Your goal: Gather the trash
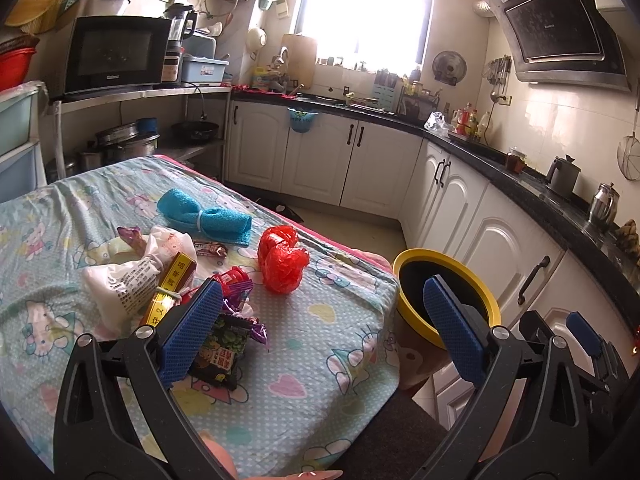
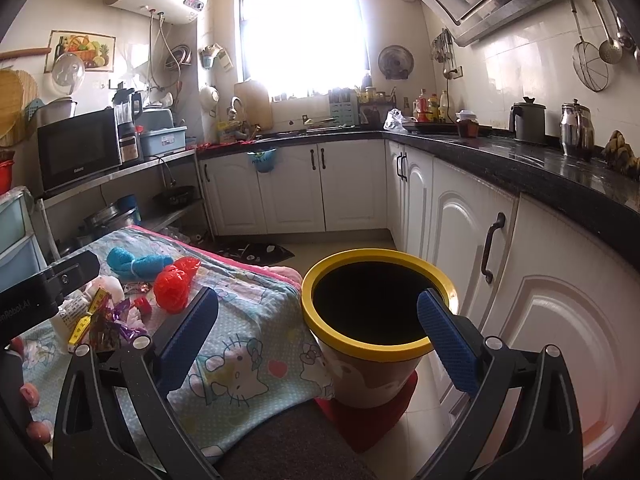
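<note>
A table with a Hello Kitty cloth (image 1: 312,344) holds trash: a crumpled red plastic bag (image 1: 282,260), a white printed bag (image 1: 128,280), a yellow box (image 1: 170,288), a dark snack packet (image 1: 222,352) and purple wrappers (image 1: 256,328). A yellow-rimmed bin (image 2: 378,300) stands right of the table; it also shows in the left wrist view (image 1: 448,296). My left gripper (image 1: 324,332) is open and empty over the table's right part, its left pad beside the snack packet. My right gripper (image 2: 320,340) is open and empty, just before the bin. The red bag also shows there (image 2: 174,284).
A rolled blue towel (image 1: 204,216) lies at the table's far side. The bin sits on a red stool (image 2: 368,416). White cabinets (image 2: 460,240) under a black counter (image 2: 520,164) run close on the right. Shelves with a microwave (image 1: 116,54) stand at the left.
</note>
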`<state>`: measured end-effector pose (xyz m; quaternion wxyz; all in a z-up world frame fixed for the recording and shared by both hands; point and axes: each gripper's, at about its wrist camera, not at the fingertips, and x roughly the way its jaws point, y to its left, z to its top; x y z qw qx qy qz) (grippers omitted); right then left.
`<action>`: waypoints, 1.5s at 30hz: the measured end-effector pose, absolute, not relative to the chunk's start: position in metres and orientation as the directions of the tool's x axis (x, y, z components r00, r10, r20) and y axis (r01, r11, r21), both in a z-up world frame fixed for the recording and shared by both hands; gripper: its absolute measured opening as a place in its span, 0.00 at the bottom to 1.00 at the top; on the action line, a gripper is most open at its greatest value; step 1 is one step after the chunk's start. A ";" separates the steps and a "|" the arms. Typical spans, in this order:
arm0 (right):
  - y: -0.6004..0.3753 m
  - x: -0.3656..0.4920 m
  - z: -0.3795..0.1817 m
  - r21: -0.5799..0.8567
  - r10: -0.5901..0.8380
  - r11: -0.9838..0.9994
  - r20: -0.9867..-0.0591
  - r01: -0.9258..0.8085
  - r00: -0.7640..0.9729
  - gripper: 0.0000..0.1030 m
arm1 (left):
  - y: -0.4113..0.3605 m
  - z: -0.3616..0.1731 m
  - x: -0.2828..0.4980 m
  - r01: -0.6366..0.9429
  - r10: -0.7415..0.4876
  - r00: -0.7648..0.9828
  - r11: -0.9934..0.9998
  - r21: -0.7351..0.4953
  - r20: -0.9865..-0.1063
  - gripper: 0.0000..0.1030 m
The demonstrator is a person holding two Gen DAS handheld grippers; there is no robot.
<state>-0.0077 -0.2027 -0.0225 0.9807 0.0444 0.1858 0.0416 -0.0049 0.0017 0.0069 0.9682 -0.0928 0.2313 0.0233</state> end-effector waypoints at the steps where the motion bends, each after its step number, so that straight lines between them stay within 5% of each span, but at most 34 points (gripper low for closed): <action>1: -0.203 -0.008 -0.022 0.102 0.099 0.993 -0.361 -0.066 0.927 0.94 | 0.001 0.007 -0.005 -0.087 0.002 0.892 0.982 -0.170 -0.451 0.90; 26: -0.196 -0.005 -0.022 0.084 0.127 0.991 -0.368 -0.102 0.921 0.94 | 0.009 0.005 -0.005 -0.103 0.013 0.893 0.979 -0.177 -0.450 0.90; 45: -0.133 0.027 0.005 0.073 0.317 0.947 -0.371 -0.313 0.873 0.94 | 0.081 0.018 -0.011 -0.272 0.151 0.892 0.932 -0.238 -0.427 0.90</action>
